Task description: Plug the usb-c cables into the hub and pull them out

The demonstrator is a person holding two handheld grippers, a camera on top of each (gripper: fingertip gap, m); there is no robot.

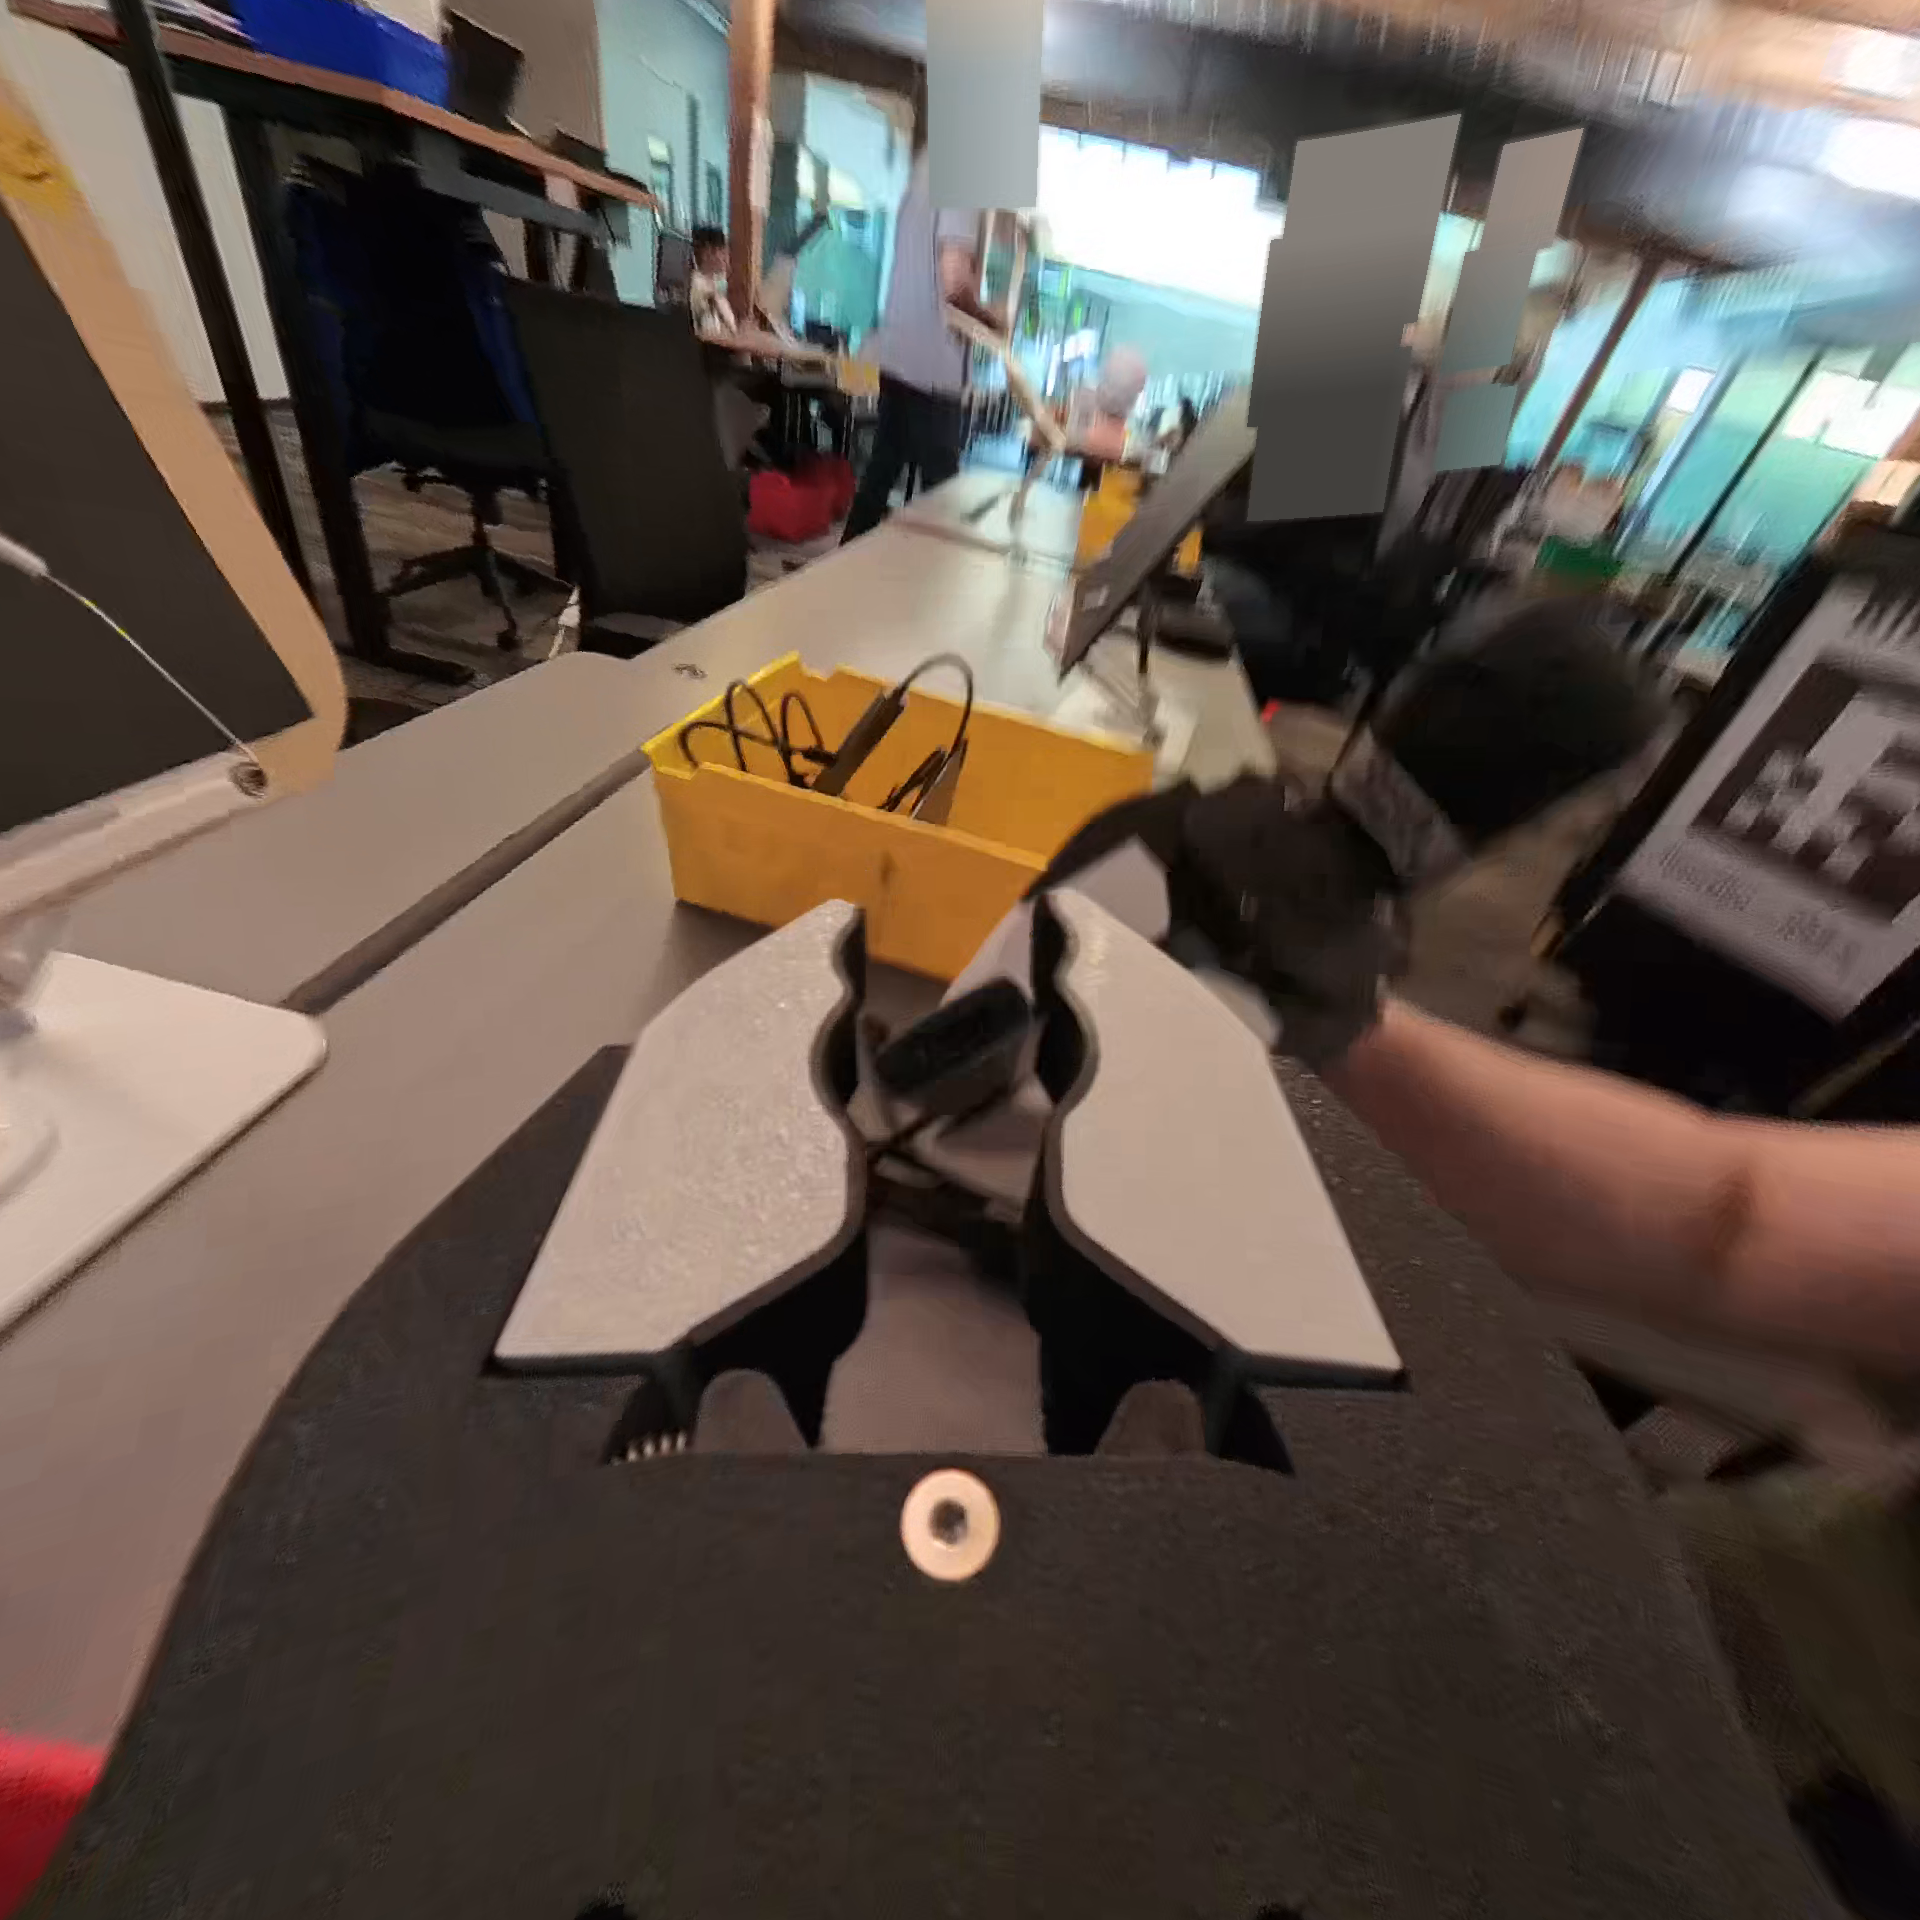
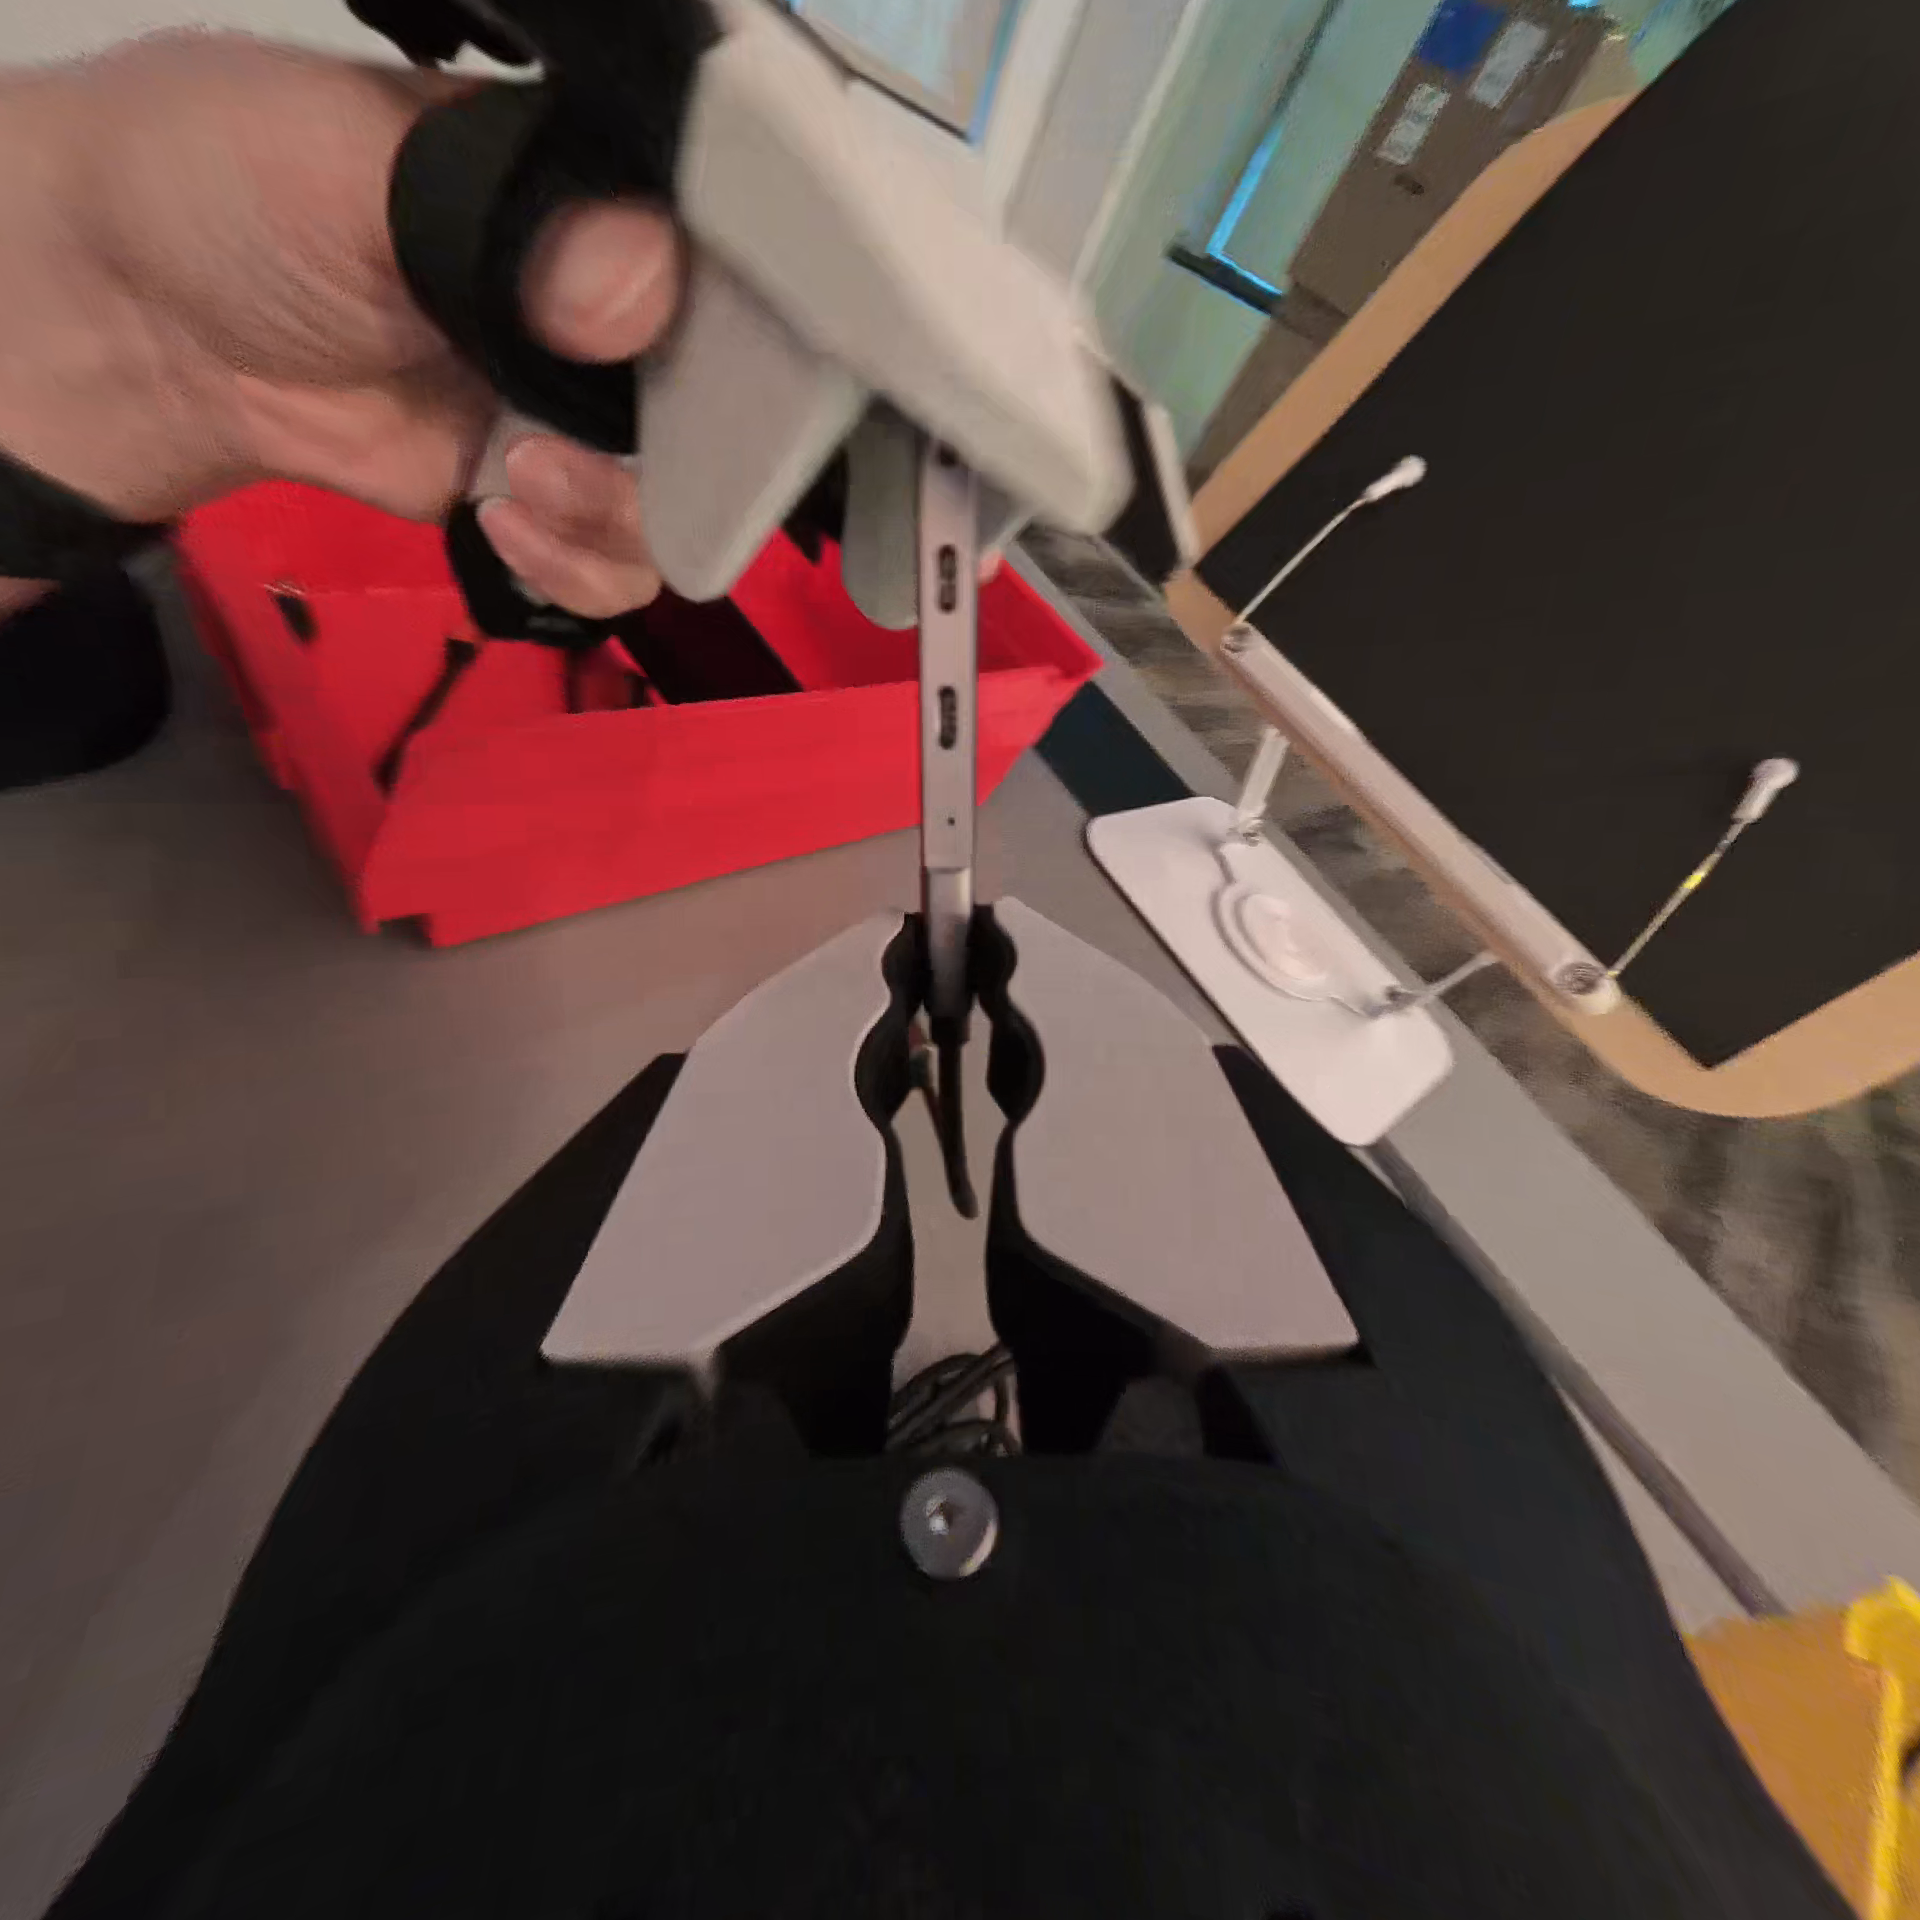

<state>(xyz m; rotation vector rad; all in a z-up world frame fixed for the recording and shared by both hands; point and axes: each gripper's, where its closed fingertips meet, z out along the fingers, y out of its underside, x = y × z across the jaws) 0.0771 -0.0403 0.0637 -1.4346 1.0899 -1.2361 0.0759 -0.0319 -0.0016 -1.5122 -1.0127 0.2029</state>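
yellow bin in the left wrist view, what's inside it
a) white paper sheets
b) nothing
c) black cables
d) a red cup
c: dark looped cables with plug ends stick up out of the yellow bin, which stands on the grey table beyond the hand-held gripper's tips.

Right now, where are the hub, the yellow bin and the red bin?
hub (image 2: 948,769): right wrist view, on its narrow grey edge, below the lower port.
yellow bin (image 1: 831,862): left wrist view, on its near outer wall.
red bin (image 2: 644,800): right wrist view, on its near outer wall.
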